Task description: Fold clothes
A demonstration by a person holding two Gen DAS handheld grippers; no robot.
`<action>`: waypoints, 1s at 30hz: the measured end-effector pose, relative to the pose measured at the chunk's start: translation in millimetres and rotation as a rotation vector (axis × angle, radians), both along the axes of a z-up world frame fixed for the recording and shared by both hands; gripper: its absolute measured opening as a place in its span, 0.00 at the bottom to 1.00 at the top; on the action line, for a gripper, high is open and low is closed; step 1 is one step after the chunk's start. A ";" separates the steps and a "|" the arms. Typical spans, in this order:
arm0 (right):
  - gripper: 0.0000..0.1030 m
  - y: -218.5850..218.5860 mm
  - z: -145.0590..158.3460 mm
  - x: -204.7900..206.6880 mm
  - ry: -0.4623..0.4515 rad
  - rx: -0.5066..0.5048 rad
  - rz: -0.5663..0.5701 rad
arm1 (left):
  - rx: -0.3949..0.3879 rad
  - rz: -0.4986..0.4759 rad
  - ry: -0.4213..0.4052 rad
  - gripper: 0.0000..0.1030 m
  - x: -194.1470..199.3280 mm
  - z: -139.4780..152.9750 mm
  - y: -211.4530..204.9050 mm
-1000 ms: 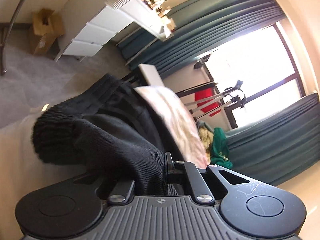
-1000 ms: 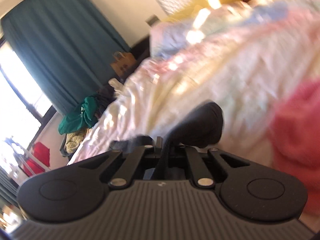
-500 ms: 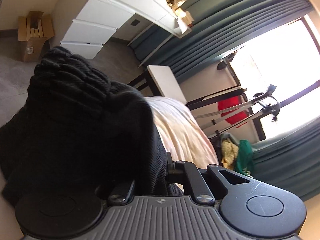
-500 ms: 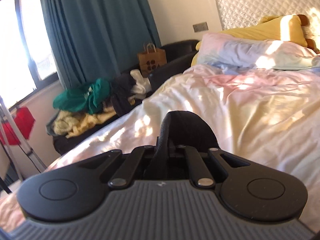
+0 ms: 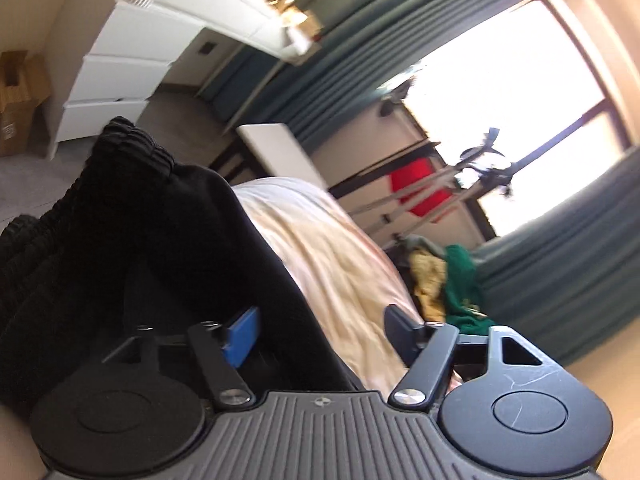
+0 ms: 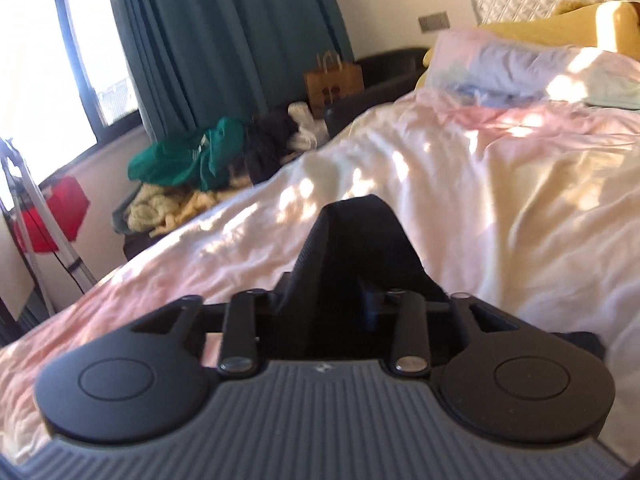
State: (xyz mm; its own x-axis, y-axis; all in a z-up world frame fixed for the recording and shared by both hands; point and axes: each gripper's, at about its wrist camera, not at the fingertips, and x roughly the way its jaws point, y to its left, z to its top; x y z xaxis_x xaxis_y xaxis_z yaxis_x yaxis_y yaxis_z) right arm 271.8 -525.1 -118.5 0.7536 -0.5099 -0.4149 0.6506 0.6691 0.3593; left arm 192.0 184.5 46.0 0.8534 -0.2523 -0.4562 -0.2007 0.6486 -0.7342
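1. Item under handling: a black ribbed knit garment [image 5: 132,248] lies on the bed, over the pale pink-and-cream rumpled duvet [image 5: 332,256]. In the right wrist view a raised fold of the same black garment [image 6: 360,240] stands up between the fingers of that tool.
2. Progress, as a judgement: a fold appears to have just been laid down and is being let go. The garment is bunched and doubled over, not yet a flat, squared packet. Further folds and smoothing look outstanding. A heap of green and yellow clothes [image 6: 188,160] beside the bed suggests more items remain.
3. Left hand-held gripper [image 5: 320,332]: its jaws are opening and stand wide apart. The black cloth lies between them, against the blue-padded finger [image 5: 242,336]; the other finger is clear of it. No clamp is evident.
4. Right hand-held gripper [image 6: 324,296]: its jaws are opening. The black fold sits between the fingers; the pads no longer appear to press on it, though the contact is partly hidden.
5. Pose: both tools point forward and somewhat downward, low over the bed. The left view is rolled to one side; the right is close to level.
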 end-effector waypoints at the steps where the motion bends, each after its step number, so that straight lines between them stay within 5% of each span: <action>1: 0.48 2.7 1.0 -17.0 -0.036 0.019 -0.019 | -0.009 -0.007 0.004 0.76 -13.7 0.1 -6.4; 3: 0.61 8.8 -0.6 -51.8 -0.108 0.093 -0.063 | -0.036 -0.006 0.039 0.77 -40.3 -6.4 -17.7; 6: 0.61 18.4 -12.5 -102.1 -0.211 0.299 -0.063 | -0.117 0.007 0.064 0.79 -76.4 -34.0 -24.8; 12: 0.61 45.8 -31.3 -149.9 -0.181 0.683 0.146 | -0.379 0.114 0.188 0.79 -100.8 -98.7 -12.4; 16: 0.61 51.3 -58.9 -158.4 -0.200 0.952 0.240 | -0.373 0.125 0.184 0.80 -80.5 -113.8 -2.4; 19: 0.61 45.7 -89.8 -154.0 -0.206 1.100 0.181 | -0.361 0.172 0.191 0.79 -66.4 -127.0 3.1; 25: 0.59 35.1 -99.9 -131.0 -0.298 1.060 0.170 | -0.382 0.172 0.138 0.73 -30.2 -146.3 26.8; 30: 0.61 36.3 -88.3 -109.5 -0.340 0.869 0.101 | -0.340 0.164 0.111 0.66 -0.5 -151.9 44.3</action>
State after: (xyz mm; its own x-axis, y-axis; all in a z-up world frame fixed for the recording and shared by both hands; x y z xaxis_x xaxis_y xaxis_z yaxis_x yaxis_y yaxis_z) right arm 162.3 -488.8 -206.8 0.9281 -0.0504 -0.3688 0.3723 0.1240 0.9198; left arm 191.6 228.8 -105.9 0.8451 -0.2695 -0.4617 -0.3716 0.3248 -0.8697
